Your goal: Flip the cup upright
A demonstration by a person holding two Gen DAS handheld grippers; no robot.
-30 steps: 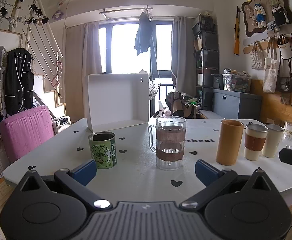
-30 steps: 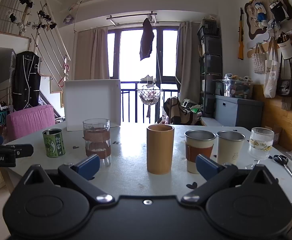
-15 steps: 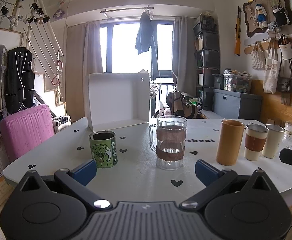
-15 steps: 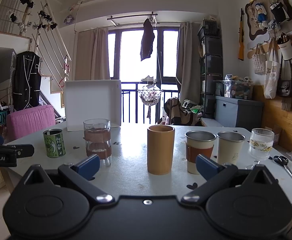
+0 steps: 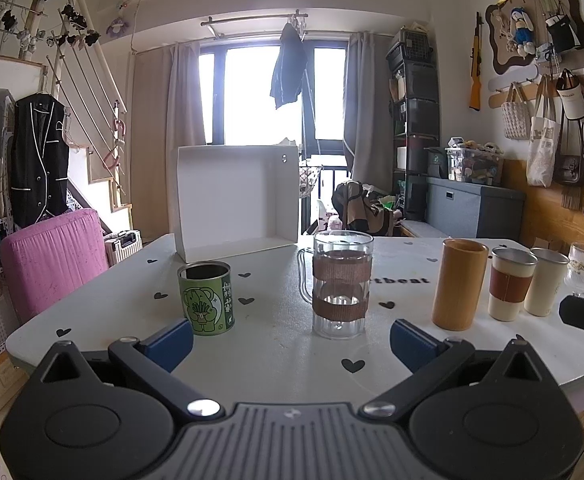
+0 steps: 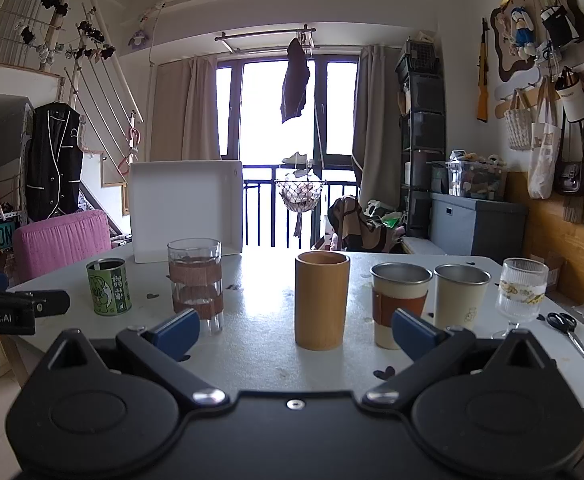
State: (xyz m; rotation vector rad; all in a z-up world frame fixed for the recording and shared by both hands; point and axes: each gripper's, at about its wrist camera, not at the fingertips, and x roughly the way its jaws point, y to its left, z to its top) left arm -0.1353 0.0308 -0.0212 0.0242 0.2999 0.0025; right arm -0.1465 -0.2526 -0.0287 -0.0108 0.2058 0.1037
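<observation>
Standing in a row on the pale, heart-dotted surface point(image 5: 276, 344) are six drinking vessels, all upright with their mouths up. Taking the bamboo cup point(image 6: 322, 299) as the landmark: left of it stands the glass mug point(image 6: 195, 281) with brown bands, and farther left the green tin point(image 6: 109, 287) with a cartoon print. Just right of the bamboo cup stands a steel cup point(image 6: 399, 303) in a brown sleeve, then a cream steel cup point(image 6: 461, 297), then a ribbed stemmed glass point(image 6: 522, 294). Scissors point(image 6: 568, 332) lie flat beyond the glass, at the far right. Behind and left of the bamboo cup, a white open box point(image 6: 184, 210) stands on its side at the rear edge.

Both claws hang just short of the near edge, touching nothing. The left claw point(image 5: 291, 338) has its blue pads spread wide, framing the glass mug (the tin sits beside its left pad). The right claw point(image 6: 295, 330) is likewise spread wide, framing the bamboo cup.

Behind the bamboo cup, the room shows a bright balcony door point(image 6: 276, 152) with curtains and a dark garment hanging from a rail. Far left are a pink stool point(image 6: 62, 240) and a staircase; far right, bags hang on a wall.
</observation>
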